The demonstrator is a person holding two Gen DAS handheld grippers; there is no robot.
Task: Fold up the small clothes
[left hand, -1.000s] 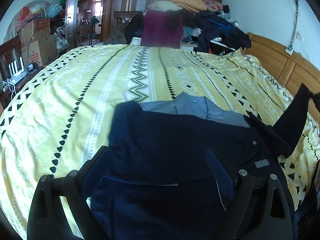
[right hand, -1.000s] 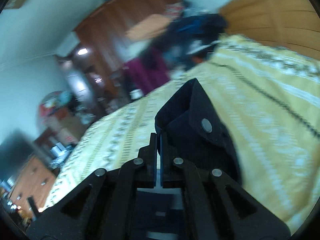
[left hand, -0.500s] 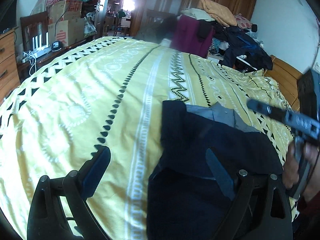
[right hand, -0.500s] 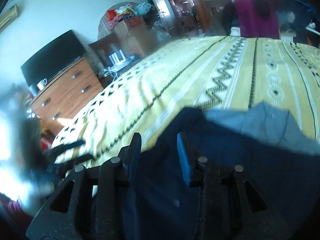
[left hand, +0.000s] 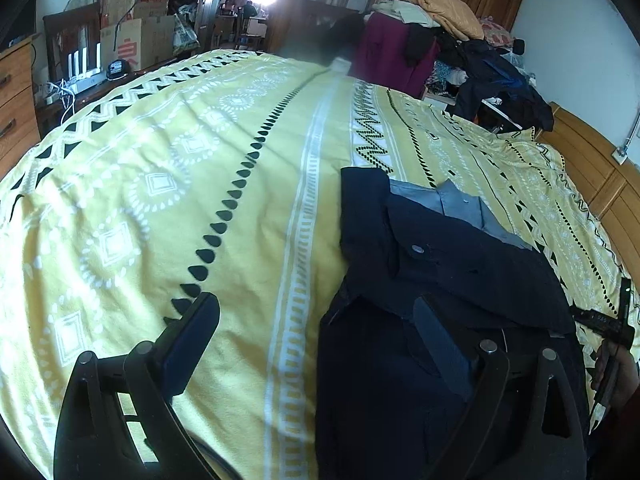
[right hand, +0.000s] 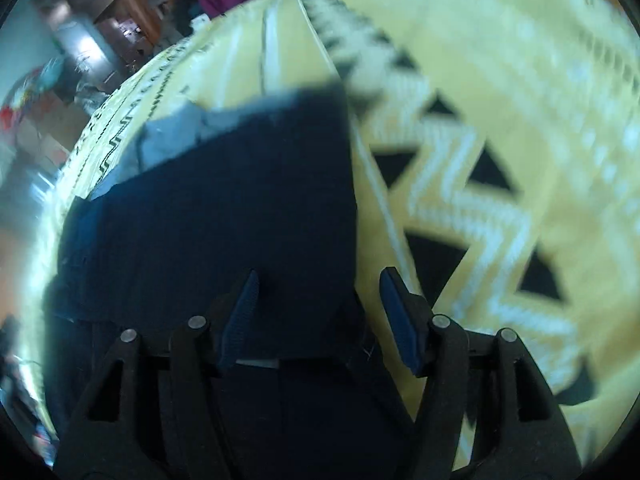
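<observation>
A small dark navy shirt (left hand: 448, 280) with a grey-blue collar (left hand: 452, 204) lies on the yellow patterned bedspread (left hand: 200, 200), both sleeves folded over its body. My left gripper (left hand: 316, 328) hovers wide open above the shirt's left edge, one finger over bare bedspread, the other over the cloth. In the right wrist view the same shirt (right hand: 224, 208) fills the left half, blurred. My right gripper (right hand: 318, 300) is open low over the shirt's right edge, nothing held. The hand on the right gripper (left hand: 612, 368) shows at the left wrist view's right rim.
A heap of clothes (left hand: 472, 52) and a maroon item (left hand: 388, 56) sit beyond the bed's far end. A wooden headboard (left hand: 592, 168) runs along the right. Drawers (left hand: 16, 96) and cardboard boxes (left hand: 136, 40) stand at the left.
The right gripper brought the raised sleeve down across the shirt, opened and swung to the shirt's right edge. The left gripper shifted left, so the shirt now sits right of centre.
</observation>
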